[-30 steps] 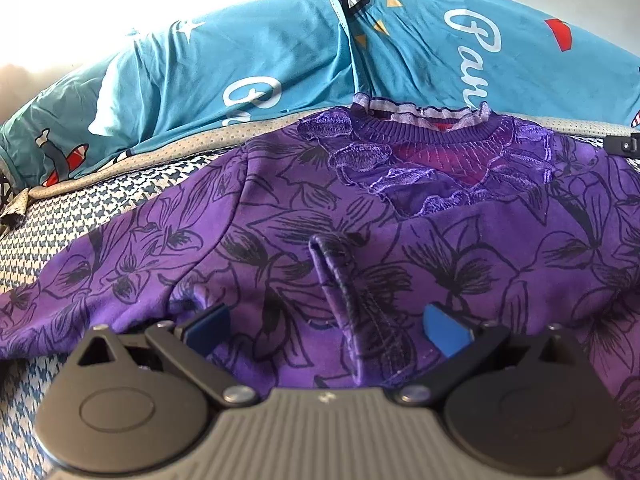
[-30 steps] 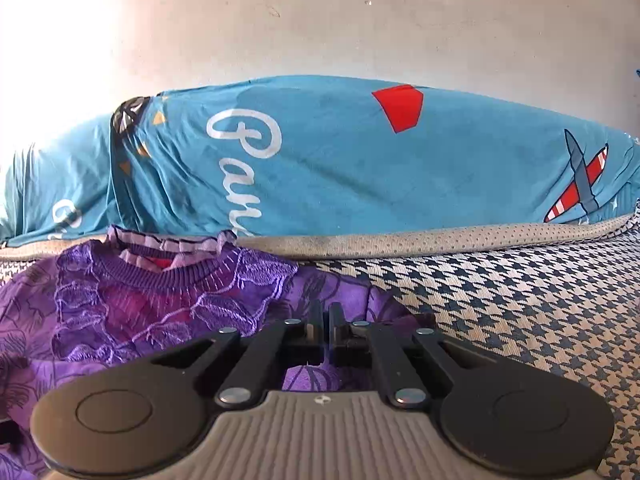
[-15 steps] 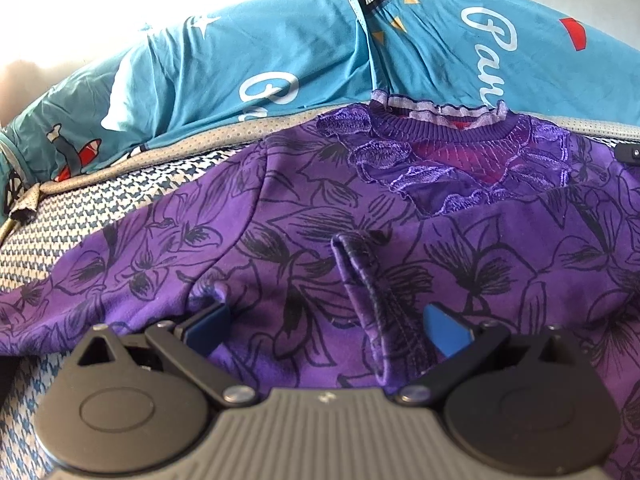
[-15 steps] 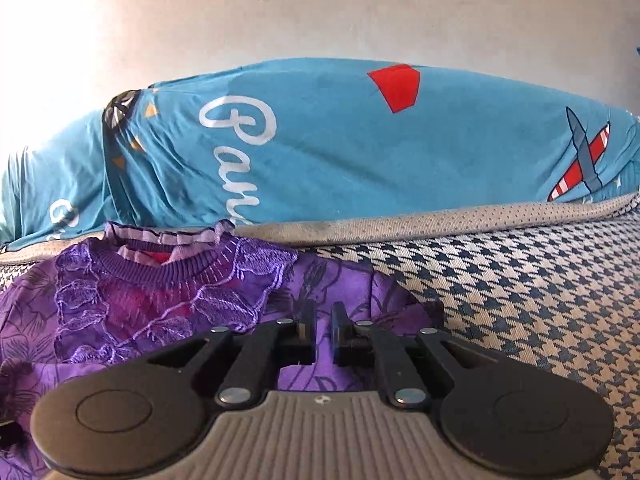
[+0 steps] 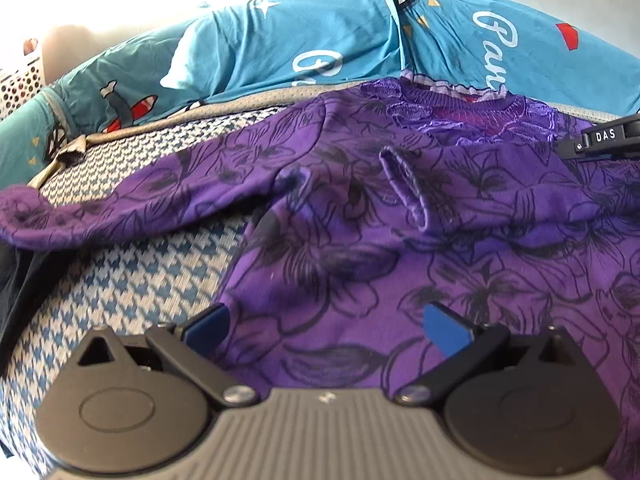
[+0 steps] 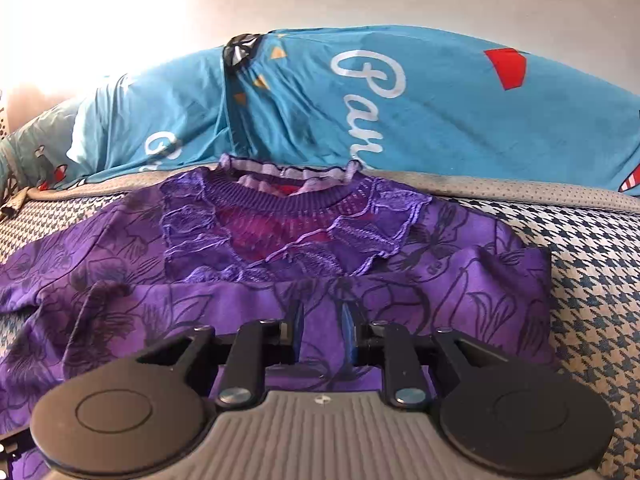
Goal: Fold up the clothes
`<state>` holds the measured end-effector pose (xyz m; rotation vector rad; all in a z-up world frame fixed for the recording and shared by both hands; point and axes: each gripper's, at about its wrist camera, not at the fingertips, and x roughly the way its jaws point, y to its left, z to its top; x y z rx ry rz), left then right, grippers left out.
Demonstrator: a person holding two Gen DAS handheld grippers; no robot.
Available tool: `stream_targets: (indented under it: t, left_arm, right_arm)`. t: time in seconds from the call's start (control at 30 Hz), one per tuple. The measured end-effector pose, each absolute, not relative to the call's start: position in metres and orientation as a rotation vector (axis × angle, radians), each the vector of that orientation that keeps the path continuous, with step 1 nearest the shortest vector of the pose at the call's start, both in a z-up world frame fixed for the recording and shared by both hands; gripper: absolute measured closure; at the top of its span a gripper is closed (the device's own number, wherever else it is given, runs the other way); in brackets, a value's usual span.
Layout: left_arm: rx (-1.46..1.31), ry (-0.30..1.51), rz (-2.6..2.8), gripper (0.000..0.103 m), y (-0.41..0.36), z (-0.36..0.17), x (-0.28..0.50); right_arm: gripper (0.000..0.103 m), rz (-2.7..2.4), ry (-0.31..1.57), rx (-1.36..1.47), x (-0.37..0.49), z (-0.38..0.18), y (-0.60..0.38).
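— Step in hand? Purple top point(image 5: 420, 248) flat on the houndstooth bed point(image 5: 132, 280), right sleeve folded in, left sleeve spread.
— Tongs?
— Left tongs point(image 5: 326, 326) wide, over the hem. Right tongs point(image 6: 322, 334) narrow, nothing pinched, by the folded sleeve.
— Next?
— Probably gripping the left sleeve, folding across.
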<state>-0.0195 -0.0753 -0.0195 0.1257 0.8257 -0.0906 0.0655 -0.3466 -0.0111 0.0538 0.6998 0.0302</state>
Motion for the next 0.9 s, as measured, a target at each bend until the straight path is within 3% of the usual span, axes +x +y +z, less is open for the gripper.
stream_targets:
  t: [0.1,0.9]
  left_arm:
    - [0.103,0.827,-0.075,0.000,-0.065,-0.020,-0.039]
    - [0.038,0.827,-0.015,0.000,-0.020,-0.025,-0.085]
  right_arm:
    - [0.076,0.040,0.713,0.064,0.053,-0.011,-0.332]
    - [0.071,0.162,0.732,0.262,-0.041,-0.023,-0.272]
